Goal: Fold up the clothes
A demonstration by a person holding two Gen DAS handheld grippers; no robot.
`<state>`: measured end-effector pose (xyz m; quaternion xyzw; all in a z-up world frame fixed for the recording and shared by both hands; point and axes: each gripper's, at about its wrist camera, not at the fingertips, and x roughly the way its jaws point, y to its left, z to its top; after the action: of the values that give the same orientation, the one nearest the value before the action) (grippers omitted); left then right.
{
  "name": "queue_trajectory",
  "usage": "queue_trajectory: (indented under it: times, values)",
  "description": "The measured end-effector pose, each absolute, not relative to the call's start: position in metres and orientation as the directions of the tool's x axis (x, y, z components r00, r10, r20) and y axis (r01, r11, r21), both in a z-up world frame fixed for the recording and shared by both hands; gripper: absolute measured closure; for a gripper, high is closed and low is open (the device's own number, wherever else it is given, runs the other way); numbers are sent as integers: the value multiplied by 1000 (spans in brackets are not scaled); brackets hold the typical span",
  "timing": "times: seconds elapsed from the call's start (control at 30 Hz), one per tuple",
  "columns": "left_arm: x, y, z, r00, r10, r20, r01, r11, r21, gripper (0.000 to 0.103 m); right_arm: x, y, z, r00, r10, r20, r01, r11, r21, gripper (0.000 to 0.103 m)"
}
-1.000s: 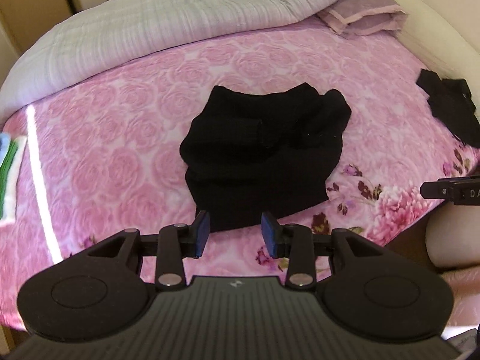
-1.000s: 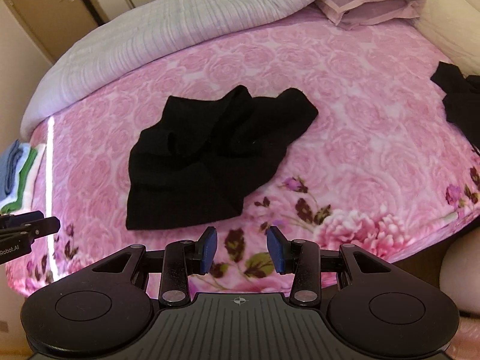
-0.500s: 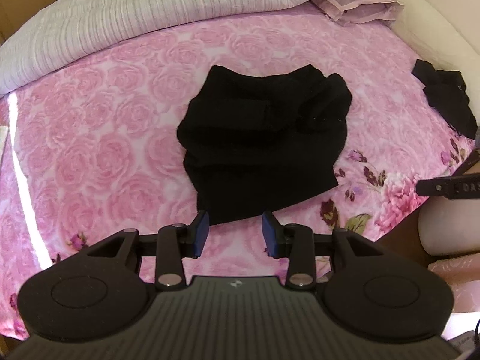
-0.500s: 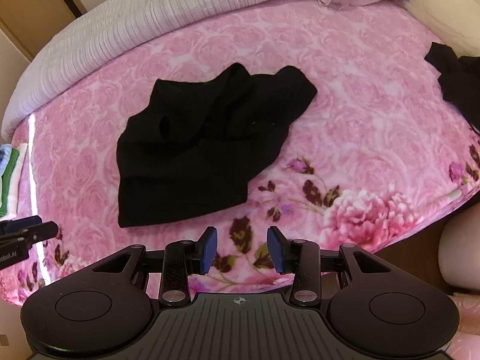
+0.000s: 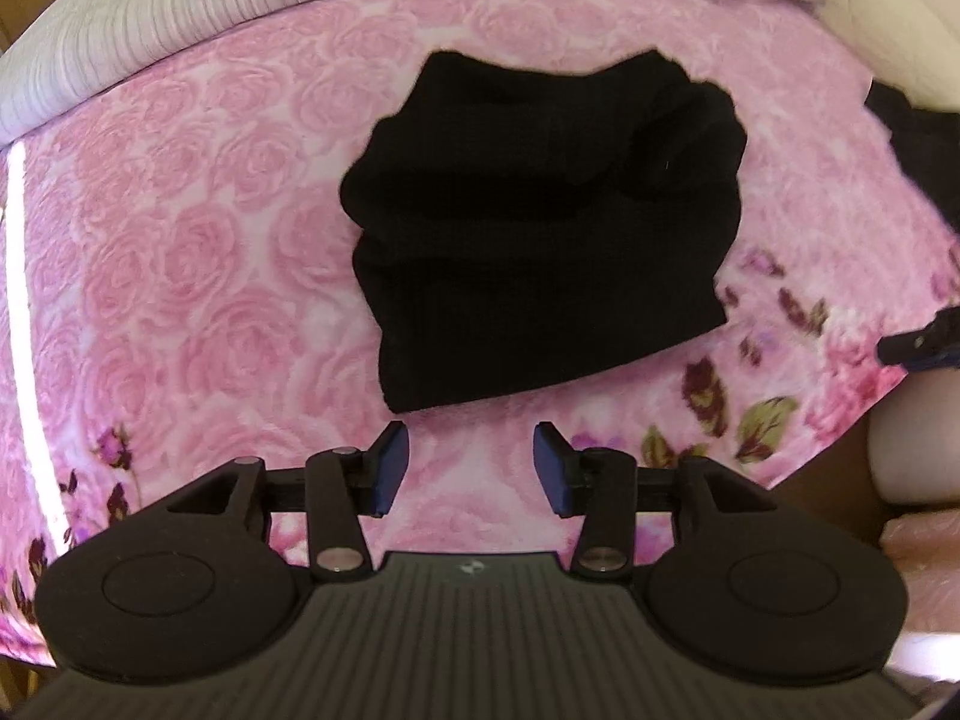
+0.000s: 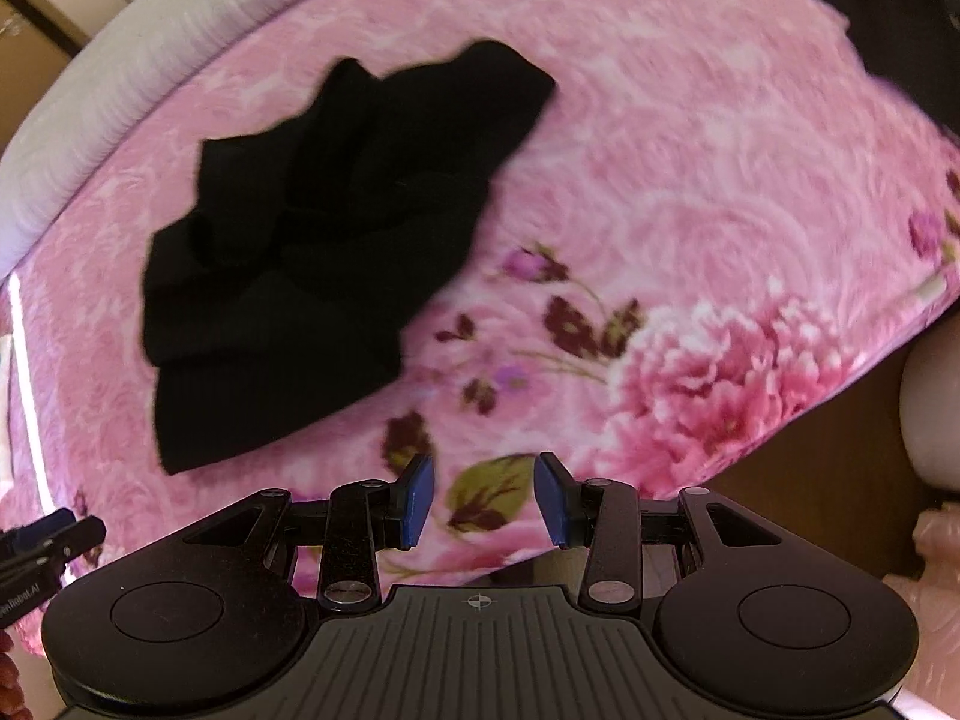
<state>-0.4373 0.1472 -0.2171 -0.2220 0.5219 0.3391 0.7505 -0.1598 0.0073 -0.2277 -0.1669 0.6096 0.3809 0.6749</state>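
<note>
garment: black garment (image 5: 540, 240) is lying crumpled on the pink blanket (image 5: 180, 240), just ahead of the left fingers; in the right view it is sitting ahead and to the left of the fingers (image 6: 324, 252)
near hem: is ending just short of the left fingertips, not touching them
left gripper: left gripper (image 5: 471, 461) is pointing steeply down at the blanket, jaws standing apart and having just been widening, nothing between them but bare blanket
right gripper: right gripper (image 6: 483, 499) is pointing steeply down near the bed's front edge, jaws standing apart, gripping nothing; printed leaf and flowers are showing between and beyond the fingers
cross views: tip of the right gripper is showing at the far right of the left view (image 5: 918, 345); tip of the left one is showing at the lower left of the right view (image 6: 42, 546)
second garment: another dark piece (image 6: 900, 24) is lying far right of the fingers, well apart from the first
quilt: pale quilt (image 5: 180, 30) is bunching along the far side, beyond the garment
blur: right view is smearing, fine detail cannot be told
</note>
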Motion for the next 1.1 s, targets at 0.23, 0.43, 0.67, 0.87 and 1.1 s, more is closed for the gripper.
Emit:
queue_trajectory:
  times: [0.23, 0.43, 0.67, 0.87, 1.1]
  values:
    - [-403, 127, -265, 180, 368, -912, -598, 777, 195, 57, -118, 10, -268, -58, 258, -964, -723, 655, 219, 62]
    - [-381, 115, -300, 212, 454, -865, -414, 844, 341, 54, -90, 18, -295, -28, 234, -972, -727, 662, 181, 62]
    - [-368, 110, -344, 286, 508, -813, -116, 860, 497, 60, -88, 10, -318, -24, 183, -983, -697, 702, 147, 62]
    - [-414, 202, -277, 474, 343, -811, -486, 870, 83, 95, -103, 11, -319, -28, 152, -988, -687, 715, 129, 62]
    - [-593, 349, -232, 378, 553, -743, -922, 155, -354, 94, -114, 38, -308, -9, 166, -986, -685, 717, 127, 62]
